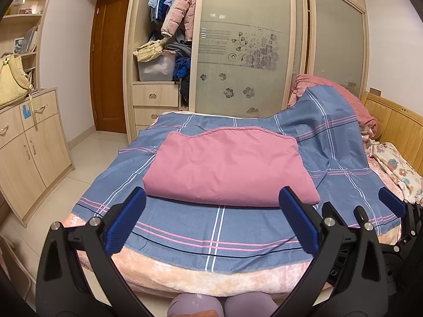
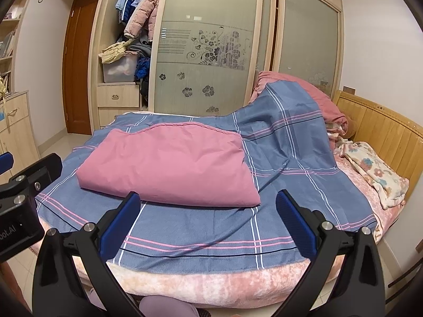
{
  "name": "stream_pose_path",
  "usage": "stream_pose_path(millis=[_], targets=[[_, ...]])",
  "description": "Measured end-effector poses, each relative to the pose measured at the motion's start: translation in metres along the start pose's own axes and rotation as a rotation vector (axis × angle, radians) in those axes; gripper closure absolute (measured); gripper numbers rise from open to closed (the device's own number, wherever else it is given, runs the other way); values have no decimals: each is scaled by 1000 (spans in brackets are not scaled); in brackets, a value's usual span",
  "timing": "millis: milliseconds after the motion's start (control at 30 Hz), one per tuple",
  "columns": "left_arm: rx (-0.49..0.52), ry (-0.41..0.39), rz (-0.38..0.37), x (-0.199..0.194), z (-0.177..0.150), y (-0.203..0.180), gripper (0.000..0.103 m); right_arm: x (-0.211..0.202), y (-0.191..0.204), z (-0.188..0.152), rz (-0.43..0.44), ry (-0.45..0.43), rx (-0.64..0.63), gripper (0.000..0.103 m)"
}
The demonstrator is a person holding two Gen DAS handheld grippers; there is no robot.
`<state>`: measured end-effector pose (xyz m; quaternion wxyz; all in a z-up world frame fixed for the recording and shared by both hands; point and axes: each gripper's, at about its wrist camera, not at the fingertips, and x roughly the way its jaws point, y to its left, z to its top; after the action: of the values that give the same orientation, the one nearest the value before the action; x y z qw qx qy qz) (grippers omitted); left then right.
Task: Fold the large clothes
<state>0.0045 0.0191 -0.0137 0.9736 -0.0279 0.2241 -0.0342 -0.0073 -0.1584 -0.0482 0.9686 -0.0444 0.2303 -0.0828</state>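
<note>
From my remote seat I see both grippers held low at the foot of the bed [image 1: 185, 277], above the person's knees; the left gripper [image 1: 211, 222] has its jaws spread wide and holds nothing, and the right gripper [image 2: 208, 222] is the same, jaws apart and bare. The 2 blue pads of each sit just short of the near edge of the pink folded cloth [image 1: 227, 169]; neither touches it.

The pink folded cloth [image 2: 169, 166] lies flat in a thick rectangle on the blue plaid sheet [image 1: 185, 232], roughly in the middle of the bed, its rounded fold facing me and its wavy seamed edge at the far side; the blue plaid sheet [image 2: 211, 227] runs up over a heap of pink bedding [image 2: 304, 89] by the wooden headboard [image 2: 383, 132] on the right. A floral blanket [image 2: 375, 171] lies crumpled beside that headboard; a pale pink plush cover [image 2: 211, 282] shows under the sheet at the near edge.

Behind the bed stands a wardrobe [image 1: 238, 52] with frosted sliding doors; its open bay holds a pink padded jacket [image 1: 182, 10] on the rail and a clear storage box [image 1: 156, 68], whose contents I cannot make out through the fisheye blur. A low cabinet [image 1: 26, 142] stands at the left.
</note>
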Motion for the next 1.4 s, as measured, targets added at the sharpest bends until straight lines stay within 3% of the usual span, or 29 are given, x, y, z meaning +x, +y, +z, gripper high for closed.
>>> stream_pose_path(millis=[1400], targets=[[29, 16, 7, 9, -5, -3, 2, 2, 9, -3, 19, 14, -1, 1]])
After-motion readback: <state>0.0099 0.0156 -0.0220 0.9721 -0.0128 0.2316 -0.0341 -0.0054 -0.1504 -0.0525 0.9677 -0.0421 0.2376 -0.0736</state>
